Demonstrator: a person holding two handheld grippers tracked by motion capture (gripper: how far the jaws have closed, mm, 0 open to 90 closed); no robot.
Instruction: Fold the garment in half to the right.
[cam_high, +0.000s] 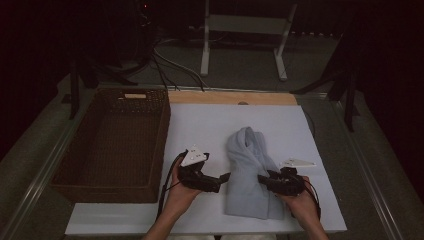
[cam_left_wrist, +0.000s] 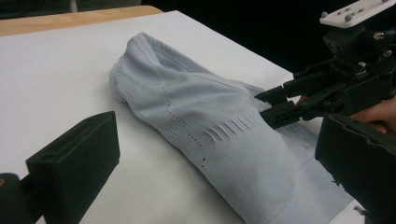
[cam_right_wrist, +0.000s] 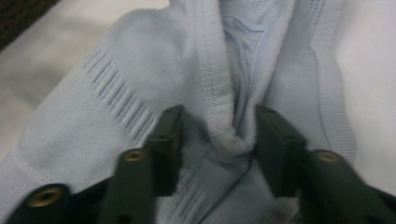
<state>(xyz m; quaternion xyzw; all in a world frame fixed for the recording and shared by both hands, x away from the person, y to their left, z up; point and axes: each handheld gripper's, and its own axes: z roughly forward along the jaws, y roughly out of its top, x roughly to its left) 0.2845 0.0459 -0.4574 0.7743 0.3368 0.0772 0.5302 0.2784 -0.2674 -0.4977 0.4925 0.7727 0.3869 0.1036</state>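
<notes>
White tabletop (cam_high: 200, 125), brown wicker basket (cam_high: 112, 142) at nine o'clock. Pale-blue knitted garment (cam_high: 248, 170), bunched, lies at centre, not yet folded or binned. Right gripper (cam_right_wrist: 217, 149) jaws straddle a ribbed hem, probably not pinching; left gripper (cam_high: 223, 178) jaws spread, beside it.

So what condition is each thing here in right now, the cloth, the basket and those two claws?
Light blue knitted garment: bunched and folded on the white table, a ribbed fold standing up.
Wicker basket: upright left of the table sheet, nothing in it.
Left claw: open, at the garment's left edge, holding nothing.
Right claw: jaws astride the ribbed fold, not yet pinching it.
</notes>
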